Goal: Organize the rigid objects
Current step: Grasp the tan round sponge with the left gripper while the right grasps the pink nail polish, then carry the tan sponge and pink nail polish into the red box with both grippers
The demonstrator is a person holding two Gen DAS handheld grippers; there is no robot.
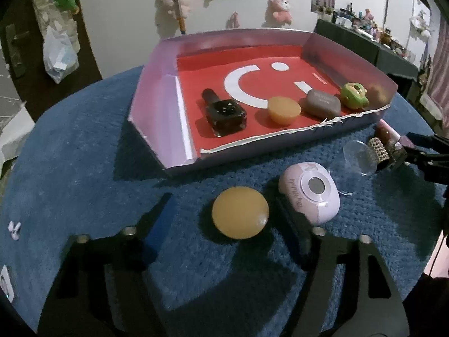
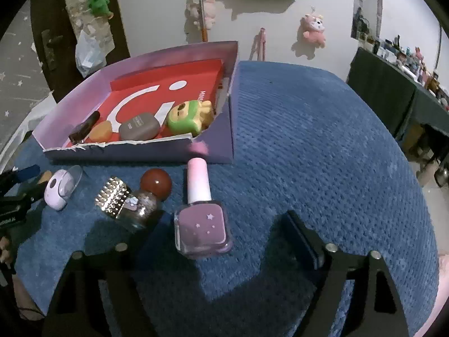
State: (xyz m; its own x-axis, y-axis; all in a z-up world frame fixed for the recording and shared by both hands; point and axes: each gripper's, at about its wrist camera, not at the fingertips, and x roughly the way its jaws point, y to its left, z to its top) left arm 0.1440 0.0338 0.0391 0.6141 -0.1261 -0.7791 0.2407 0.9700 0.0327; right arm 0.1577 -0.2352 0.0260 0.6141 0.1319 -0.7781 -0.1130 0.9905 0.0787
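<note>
A purple box (image 1: 157, 106) with a red floor holds a dark nail polish bottle (image 1: 224, 113), a small orange puck (image 1: 284, 110), a grey bar (image 1: 322, 103) and a green-and-yellow toy (image 1: 354, 95). On the blue cloth lie an orange disc (image 1: 240, 215) and a lilac case (image 1: 311, 195). My left gripper (image 1: 224, 219) is open, with the orange disc between its fingers. My right gripper (image 2: 227, 230) is open around a lilac nail polish bottle (image 2: 200, 221) lying on the cloth. A glitter bottle with a studded cap (image 2: 126, 205) and a red ball (image 2: 156, 183) lie to its left.
A clear plastic dome (image 1: 359, 156) lies by the lilac case. The box (image 2: 213, 146) has a torn front wall. The blue cloth (image 2: 322, 154) stretches to the right of the box. Plush toys hang on the white wall behind.
</note>
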